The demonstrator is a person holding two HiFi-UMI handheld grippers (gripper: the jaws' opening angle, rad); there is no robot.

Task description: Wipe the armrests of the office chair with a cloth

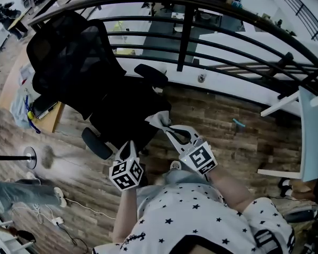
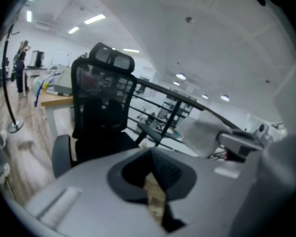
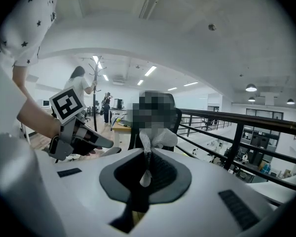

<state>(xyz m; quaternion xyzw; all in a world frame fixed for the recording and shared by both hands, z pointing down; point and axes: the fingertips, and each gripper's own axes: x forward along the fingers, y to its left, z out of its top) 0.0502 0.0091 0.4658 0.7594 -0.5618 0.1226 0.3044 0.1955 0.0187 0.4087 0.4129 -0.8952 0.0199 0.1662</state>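
The black chair (image 1: 79, 73) is standing upright, its mesh back rising behind the seat. Its two padded armrests are lying level, one (image 1: 151, 74) at the far side of the seat and one (image 1: 97, 143) at the near side. The white cloth (image 3: 158, 136) is being pinched, crumpled, between the jaws of the right gripper (image 3: 147, 157). Its loose end is bunching out past the tips, apart from both armrests.
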